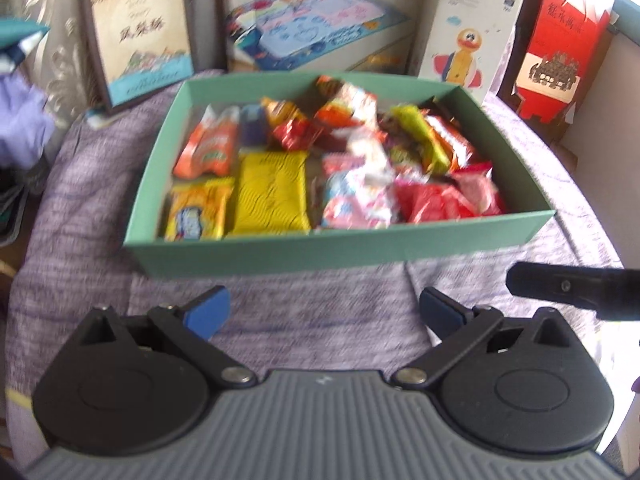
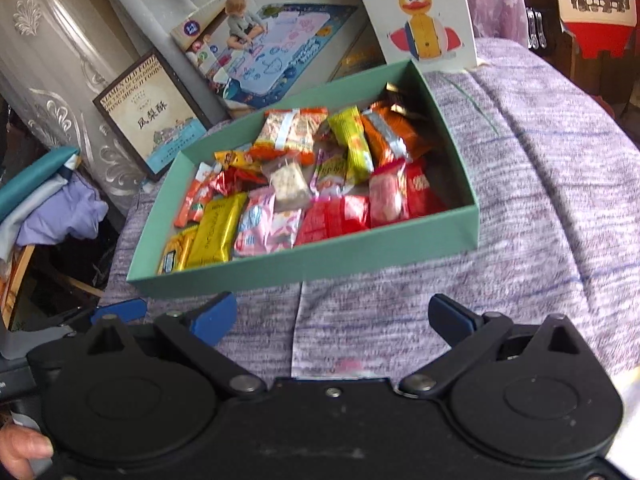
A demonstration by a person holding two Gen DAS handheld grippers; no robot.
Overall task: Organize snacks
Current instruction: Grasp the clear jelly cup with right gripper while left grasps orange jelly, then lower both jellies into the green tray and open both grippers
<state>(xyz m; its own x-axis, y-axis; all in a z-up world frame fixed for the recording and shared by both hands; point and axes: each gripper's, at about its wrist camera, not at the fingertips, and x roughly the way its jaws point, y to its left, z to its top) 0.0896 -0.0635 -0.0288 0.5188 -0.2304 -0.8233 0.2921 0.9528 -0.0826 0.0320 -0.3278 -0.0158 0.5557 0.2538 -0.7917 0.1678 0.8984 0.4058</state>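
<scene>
A green box (image 1: 340, 248) stands on the counter, which is covered with a purple knitted cloth (image 1: 100, 216). The box is full of wrapped snacks. At its near left corner lies a yellow packet with a blue label (image 1: 196, 210), and just beside it a larger flat yellow packet (image 1: 270, 194). Behind these two lies an orange packet (image 1: 210, 148). A pink packet (image 1: 356, 196) sits in the middle front, and red packets (image 1: 444, 196) fill the near right corner. A green-yellow packet (image 2: 352, 144) lies further back on the right, tilted.

The left tongs (image 1: 324, 312) hang over the cloth in front of the box — the blue tips are wide apart and hold nothing. The right tongs (image 2: 334, 320) are also wide apart and hold nothing, near the front wall of the box.

Behind the box several cartons lean: a brown-framed one with Chinese letters (image 1: 138, 32), a drawing-mat box (image 1: 316, 16), a white box with a duck figure (image 2: 424, 20), and a red one (image 1: 560, 48) at the far right.
</scene>
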